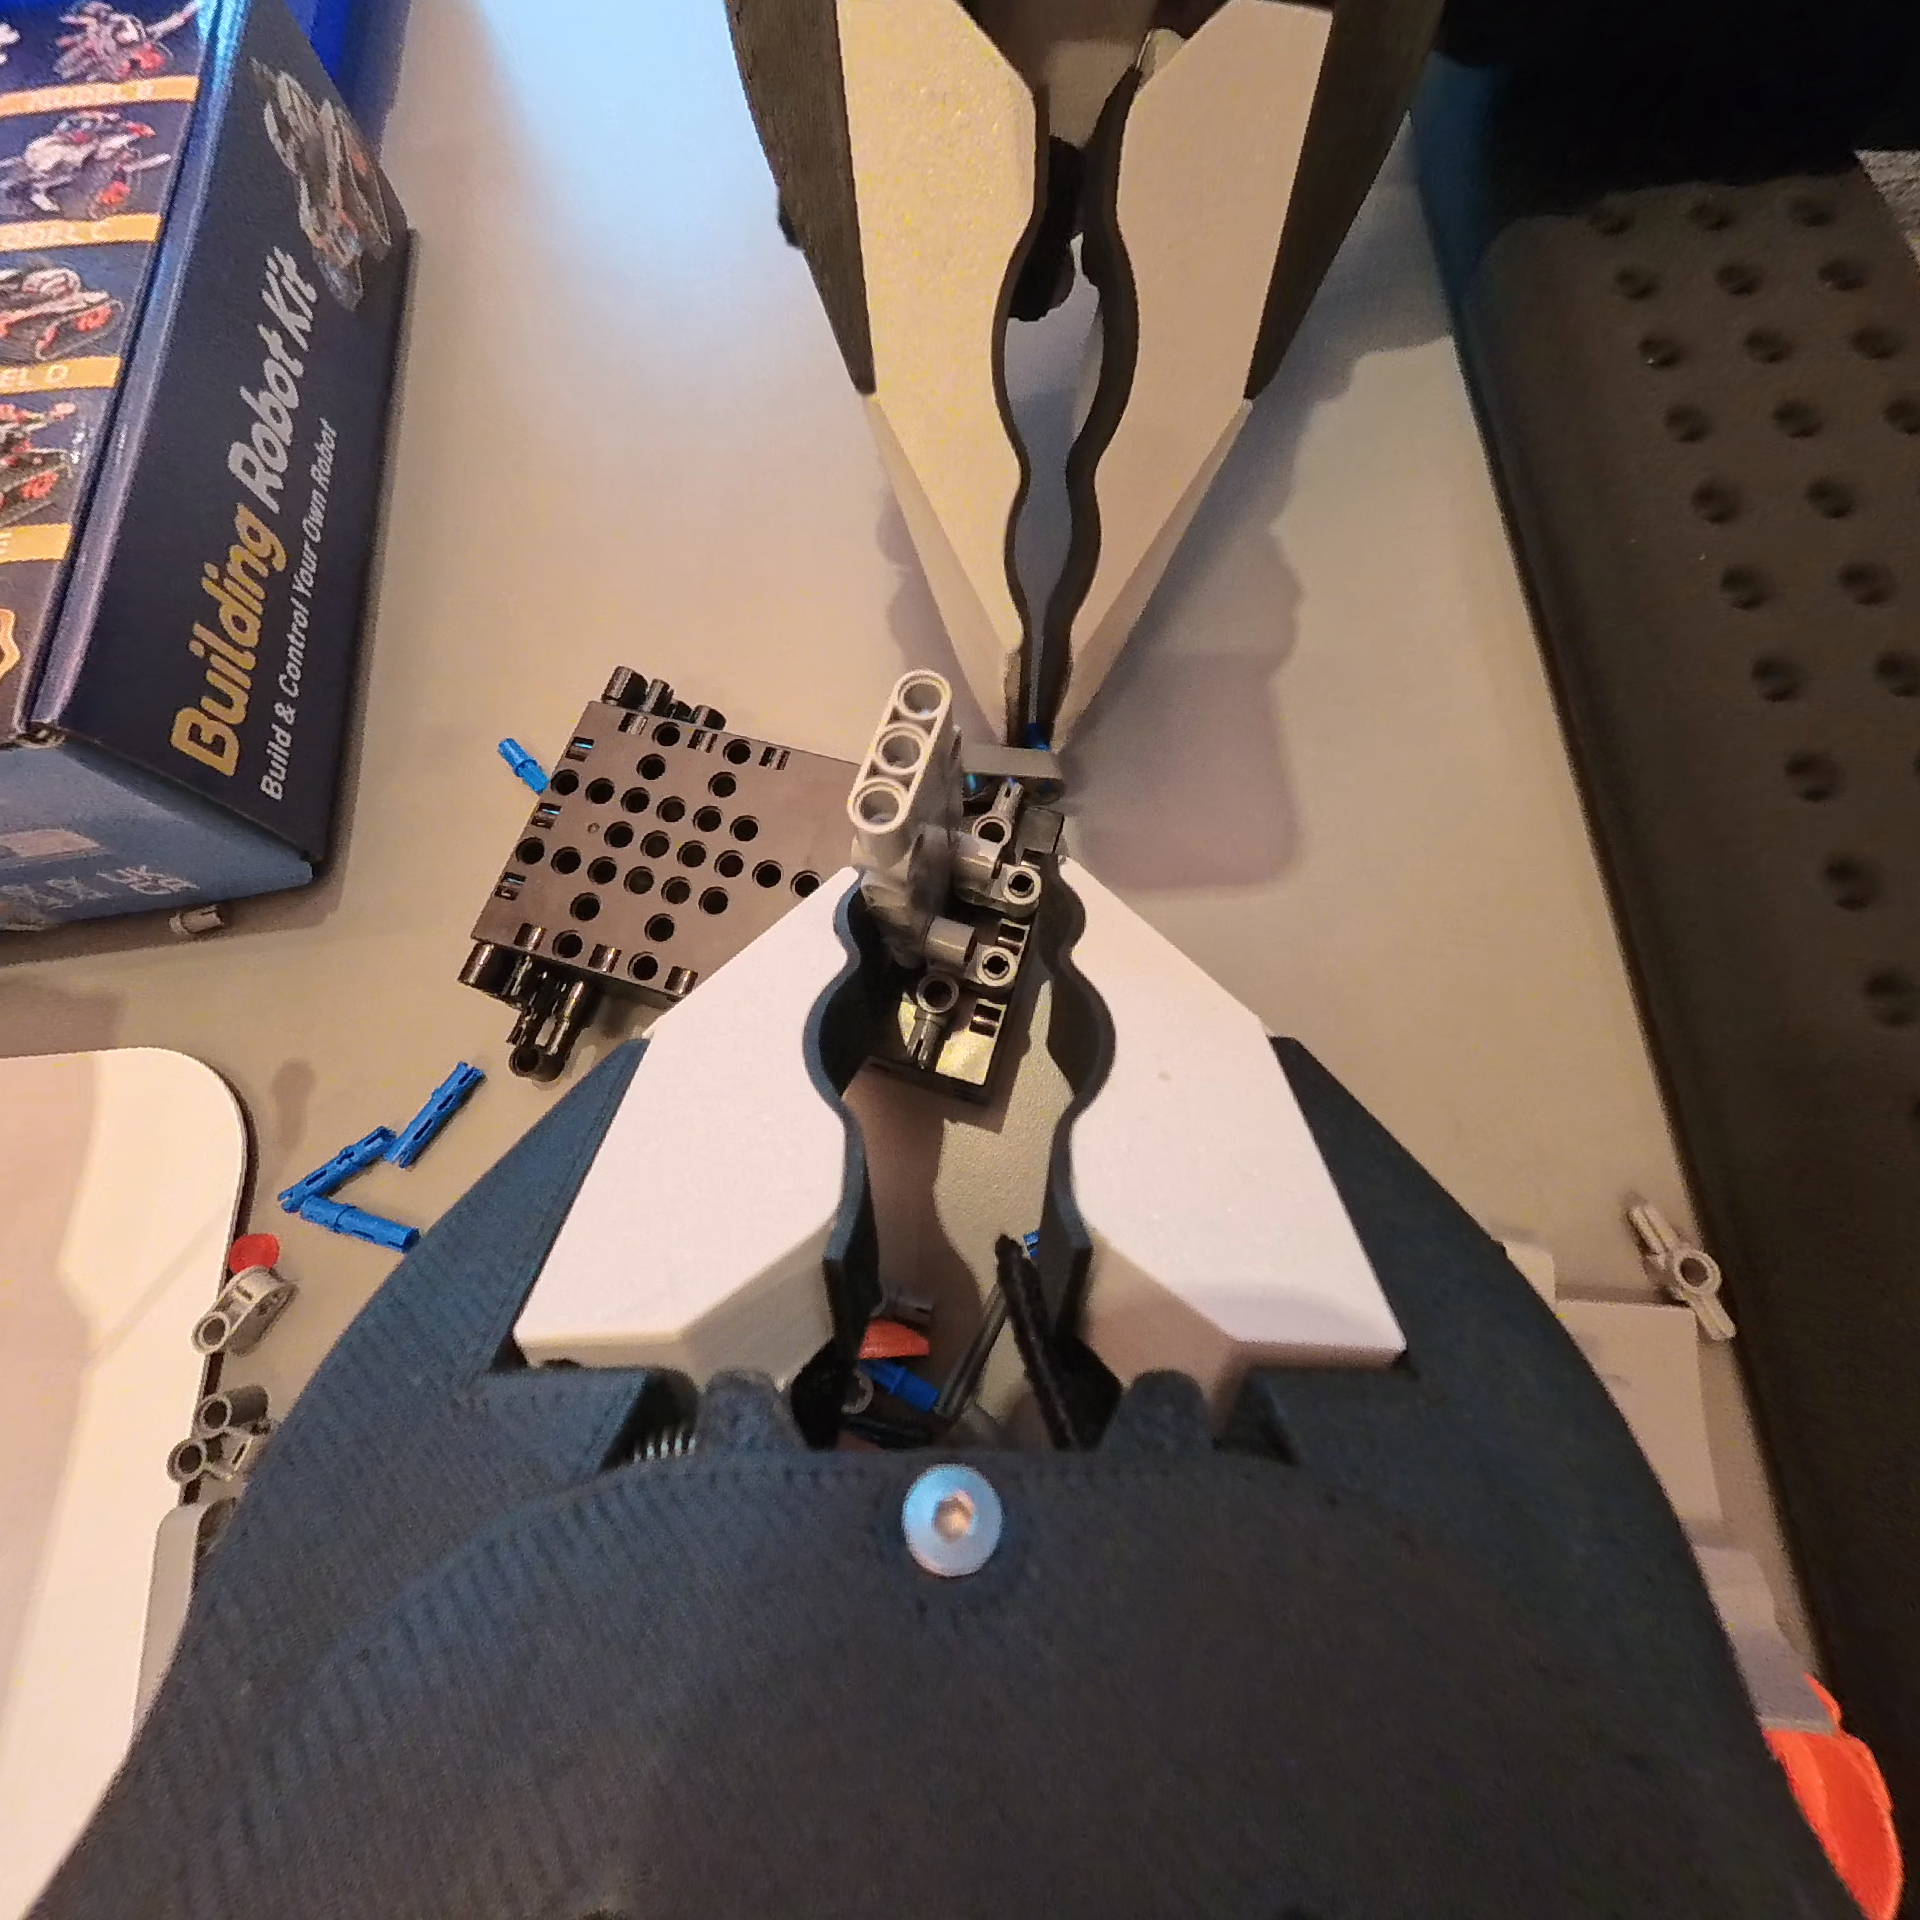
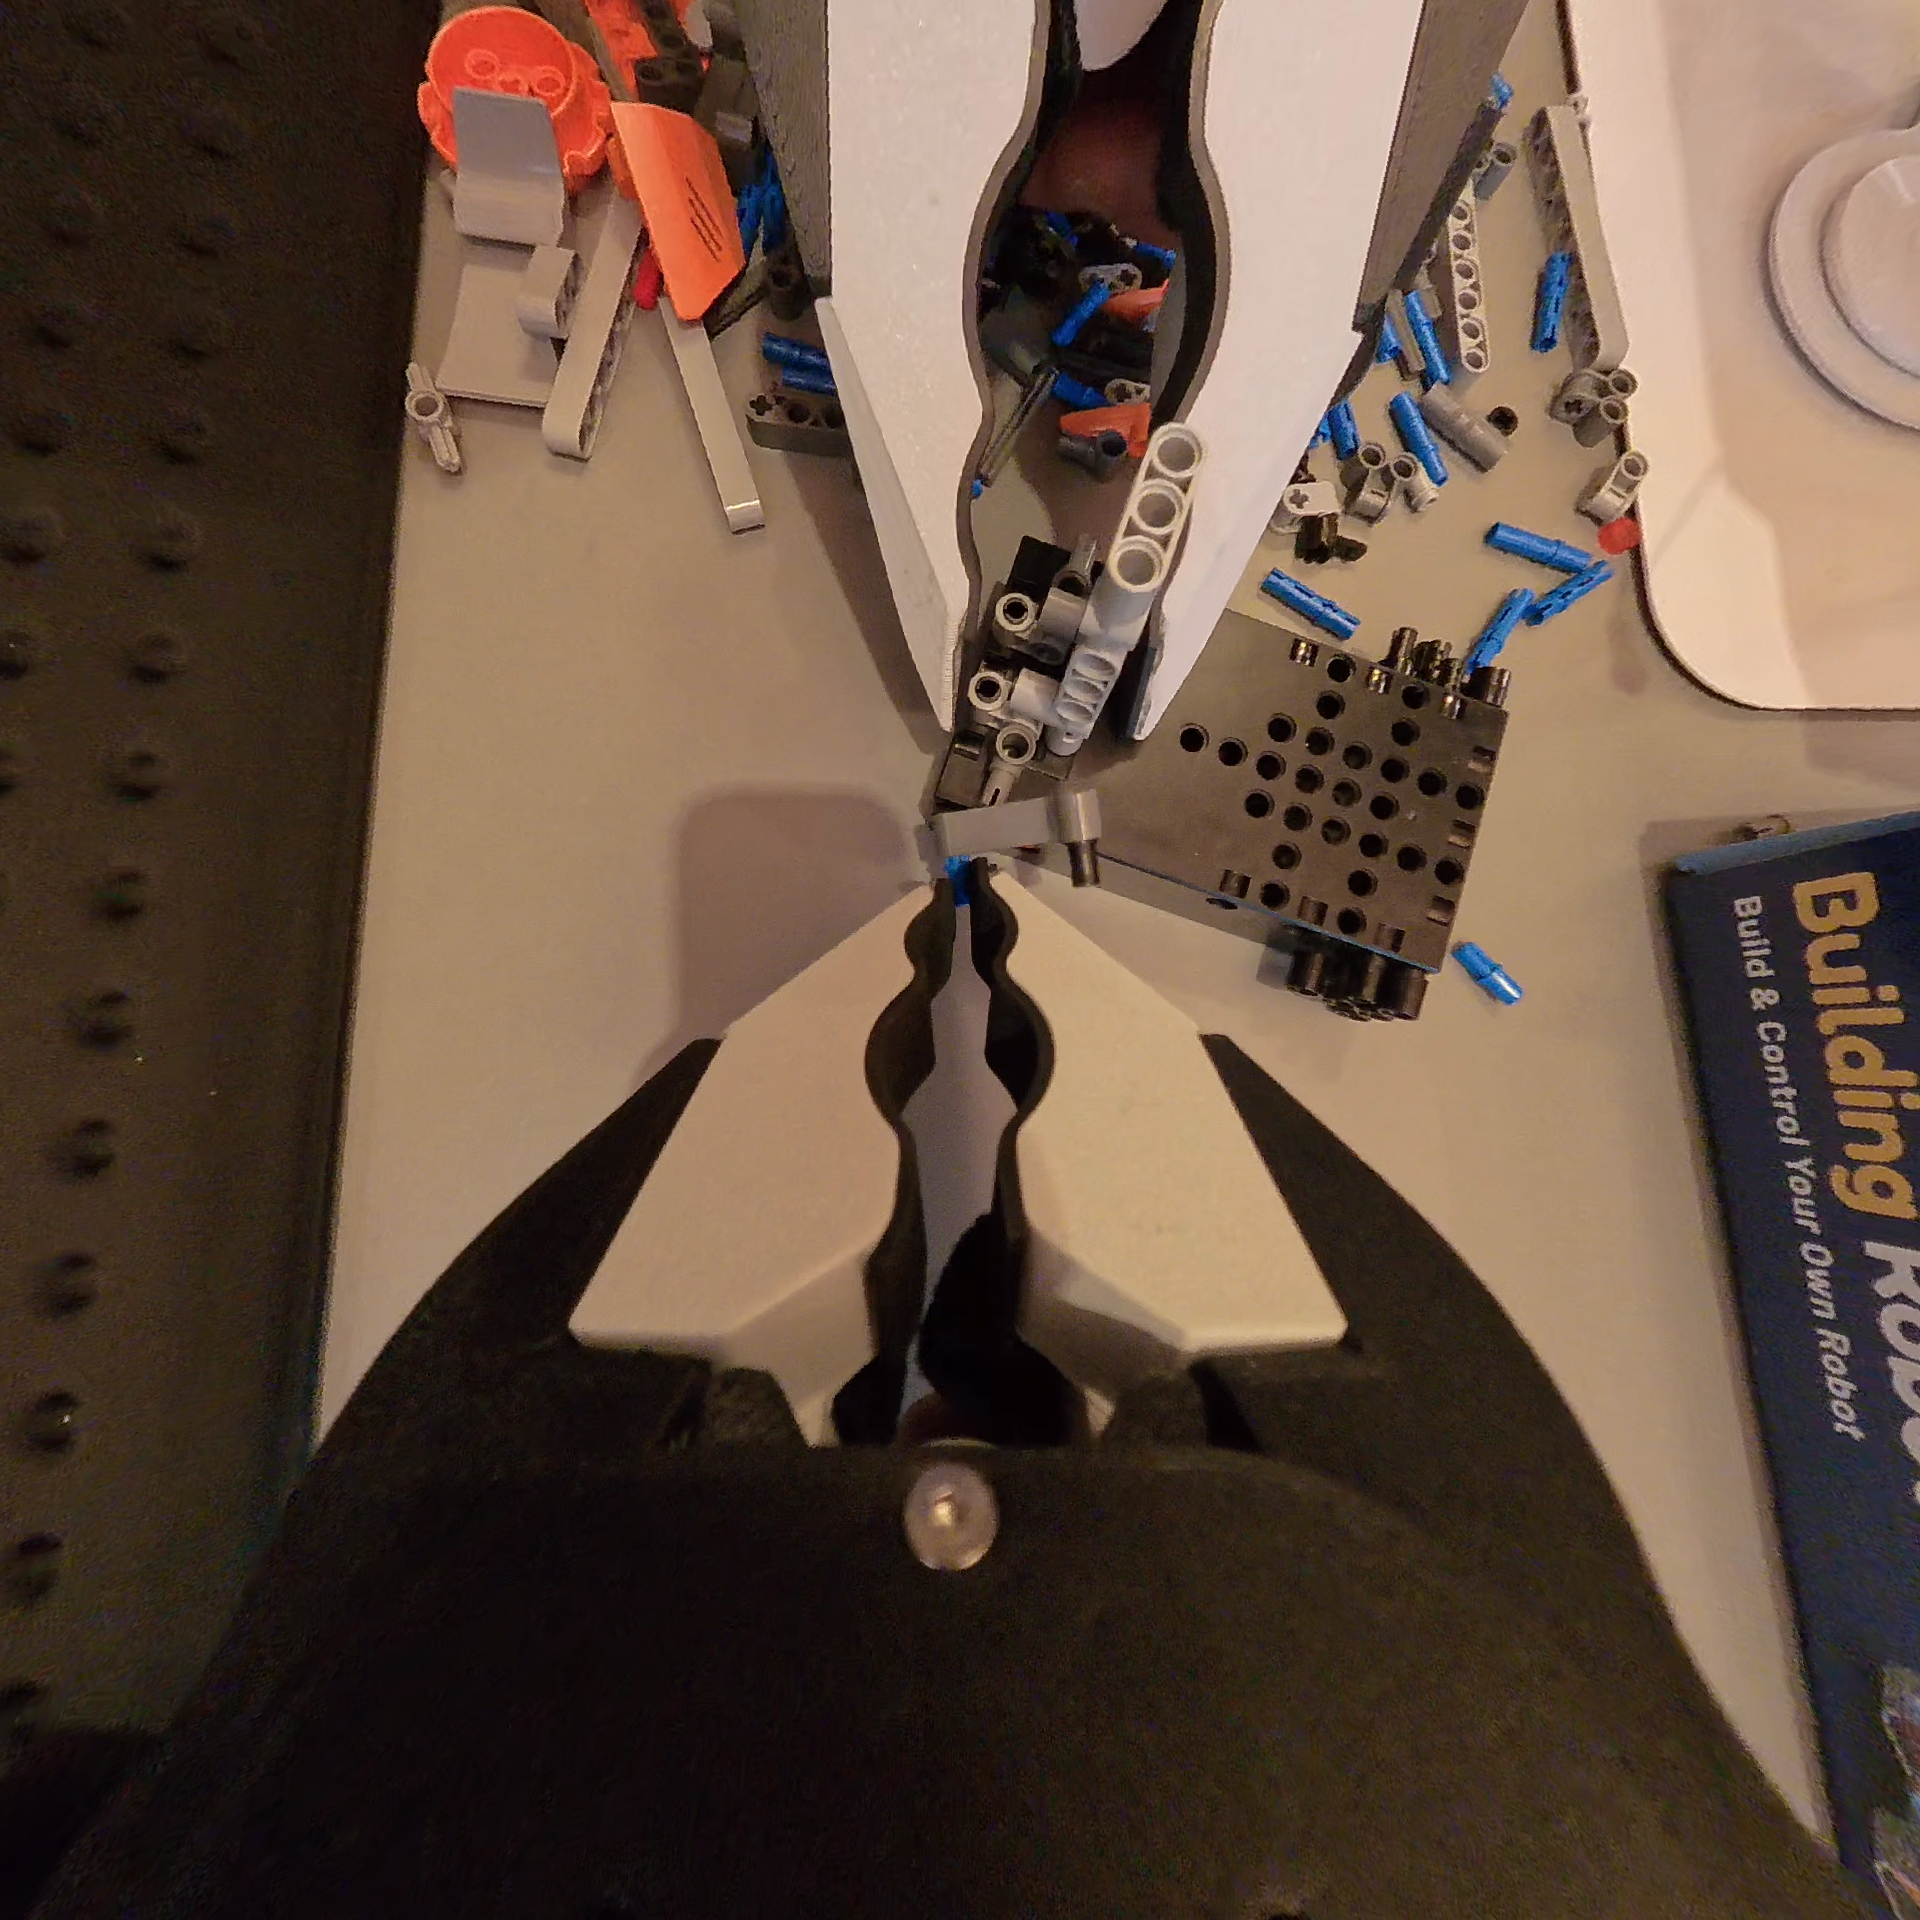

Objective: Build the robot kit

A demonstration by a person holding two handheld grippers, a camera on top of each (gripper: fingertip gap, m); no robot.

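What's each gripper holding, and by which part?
Left gripper clamps the grey-and-black brick assembly by its sides. Right gripper pinches a blue pin at its end.

Both wrist cams are looking steeply down at the tabletop (image 1: 644, 499), very close. They are facing each other, sharing the black perforated block (image 1: 665, 842) (image 2: 1340, 800).

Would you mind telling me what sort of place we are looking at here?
Probably a hobby or lab worktable for building a construction-kit model: loose blue pins and grey beams scattered on the table, a black perforated block, and the kit box alongside.
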